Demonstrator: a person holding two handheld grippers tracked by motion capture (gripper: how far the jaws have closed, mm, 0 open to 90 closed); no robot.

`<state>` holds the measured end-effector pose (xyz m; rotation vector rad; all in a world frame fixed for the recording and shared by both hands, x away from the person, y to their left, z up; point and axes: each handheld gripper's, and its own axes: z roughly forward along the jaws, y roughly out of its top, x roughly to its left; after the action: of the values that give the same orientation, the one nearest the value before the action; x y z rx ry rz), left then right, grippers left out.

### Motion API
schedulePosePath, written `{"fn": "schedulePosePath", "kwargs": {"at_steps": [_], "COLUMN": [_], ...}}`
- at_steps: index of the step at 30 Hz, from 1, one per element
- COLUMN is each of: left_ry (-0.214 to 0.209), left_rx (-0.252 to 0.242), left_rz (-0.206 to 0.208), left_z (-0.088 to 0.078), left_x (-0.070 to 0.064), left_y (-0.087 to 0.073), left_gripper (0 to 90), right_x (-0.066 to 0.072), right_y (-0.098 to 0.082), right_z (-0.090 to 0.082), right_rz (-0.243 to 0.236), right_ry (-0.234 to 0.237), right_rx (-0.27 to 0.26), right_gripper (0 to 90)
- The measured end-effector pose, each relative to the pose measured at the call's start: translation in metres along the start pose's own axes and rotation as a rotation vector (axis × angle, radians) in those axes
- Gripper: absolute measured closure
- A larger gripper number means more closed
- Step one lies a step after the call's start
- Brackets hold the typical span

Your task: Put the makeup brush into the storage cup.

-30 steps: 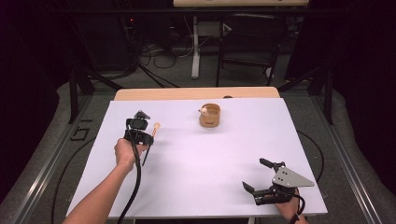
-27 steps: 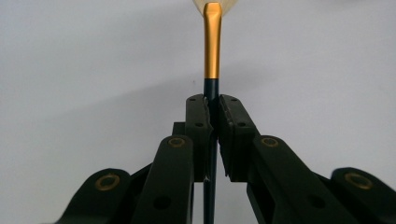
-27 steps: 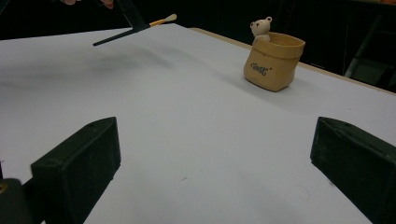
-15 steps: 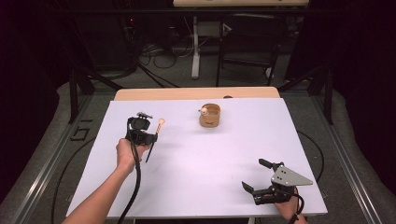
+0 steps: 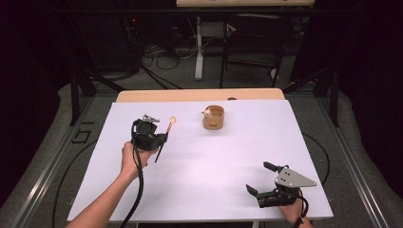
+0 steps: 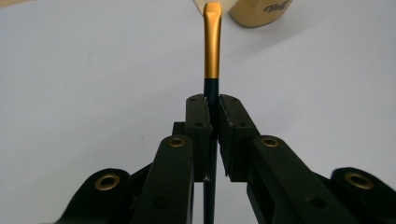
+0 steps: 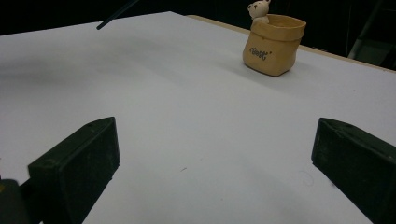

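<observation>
A slim brush with a dark handle and a gold ferrule is clamped between the jaws of my left gripper. In the high view my left gripper hovers over the left half of the white table, and the brush's pale tip points toward the far side. A tan pot with a small bear figure on its rim stands right of that tip. My right gripper rests near the front right corner with its jaws wide apart and nothing between them.
The right gripper view looks across bare white tabletop to the tan pot, with the brush's dark handle end at the far left. A wooden edge lines the back of the table. Black frame legs and cables stand on the floor beyond.
My left hand has carried the brush a little to the right and away from the person, bringing its tip closer to the pot. The right gripper has not moved.
</observation>
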<state>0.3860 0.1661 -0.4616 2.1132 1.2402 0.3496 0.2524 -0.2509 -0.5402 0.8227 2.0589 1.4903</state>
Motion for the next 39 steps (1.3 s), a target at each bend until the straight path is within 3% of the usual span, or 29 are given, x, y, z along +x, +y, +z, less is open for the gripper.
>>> {"fn": "schedulePosePath", "kwargs": {"at_steps": [1,4,7,11,13,21,30,39], "left_ry": [-0.01,-0.034,-0.051,-0.073,-0.083,-0.134,-0.198,-0.236], "left_rx": [-0.023,-0.049,-0.09,-0.105,-0.137,-0.226,-0.296,-0.35], "left_rz": [0.025,0.024,0.058,0.071,0.079,0.084,0.105,0.103], "left_z": [-0.001,0.0,0.002,0.005,0.005,-0.002,0.001,0.006], "left_x": [-0.004,-0.008,-0.014,-0.016,-0.017,-0.02,-0.028,-0.034], "left_y": [0.001,0.001,-0.003,-0.008,-0.013,-0.021,-0.028,-0.029], "left_gripper": [83.0,83.0,83.0,83.0,83.0,82.9,83.0,83.0], "right_x": [0.0,-0.001,-0.001,-0.002,-0.002,-0.006,-0.007,-0.008], "right_y": [0.0,-0.001,-0.001,-0.002,-0.002,-0.001,0.001,0.006], "right_z": [-0.001,0.0,0.0,0.003,0.004,0.004,0.01,0.016], "right_rz": [0.0,0.007,0.014,0.013,0.014,0.031,0.082,0.126], "right_ry": [0.001,-0.001,-0.006,-0.015,-0.016,-0.03,-0.035,-0.05], "right_rx": [0.012,0.006,0.009,0.019,0.036,0.059,0.097,0.083], "right_gripper": [0.5,0.3,0.3,0.0,0.0,0.0,0.0,0.0]}}
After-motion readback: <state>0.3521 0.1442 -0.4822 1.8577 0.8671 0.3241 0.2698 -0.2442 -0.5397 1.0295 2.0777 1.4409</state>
